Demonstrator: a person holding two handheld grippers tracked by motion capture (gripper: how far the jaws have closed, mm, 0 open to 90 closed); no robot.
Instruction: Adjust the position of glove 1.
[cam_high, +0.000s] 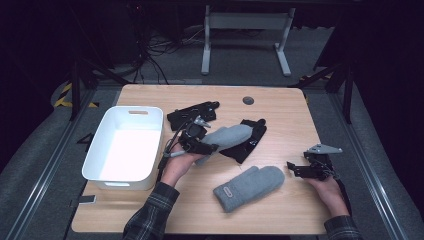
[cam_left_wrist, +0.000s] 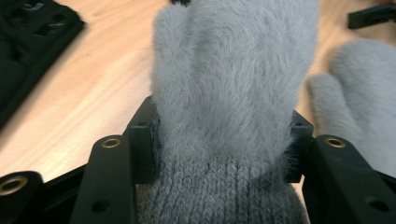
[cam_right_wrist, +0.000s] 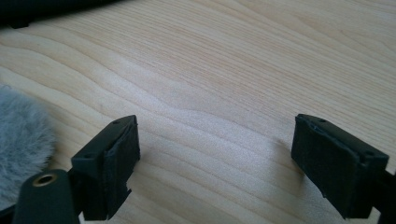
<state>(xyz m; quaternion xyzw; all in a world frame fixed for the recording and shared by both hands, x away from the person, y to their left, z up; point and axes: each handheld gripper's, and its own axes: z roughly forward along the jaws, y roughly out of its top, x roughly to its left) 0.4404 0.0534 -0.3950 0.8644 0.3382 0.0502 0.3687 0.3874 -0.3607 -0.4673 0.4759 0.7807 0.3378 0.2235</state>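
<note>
A fluffy grey mitten (cam_high: 229, 136) (cam_left_wrist: 233, 70) is lifted off the wooden table (cam_high: 280, 115), and my left gripper (cam_high: 212, 147) (cam_left_wrist: 224, 135) is shut on it where the fur meets the knit cuff. Its fingertip end points toward the far right, over a black cloth item (cam_high: 251, 141). A second grey mitten (cam_high: 249, 187) (cam_left_wrist: 359, 102) lies flat near the table's front middle. To its right, my right gripper (cam_high: 294, 169) (cam_right_wrist: 215, 158) rests low over bare wood, open, with nothing between its pads. The fur edge of that second mitten (cam_right_wrist: 18, 135) lies beside its left jaw.
A white plastic bin (cam_high: 125, 145) stands at the table's left side, with nothing in it. A flat black item (cam_high: 192, 114) (cam_left_wrist: 28, 42) lies behind the left gripper. A round grey grommet (cam_high: 248, 100) sits near the far edge. Bare wood lies along the front right.
</note>
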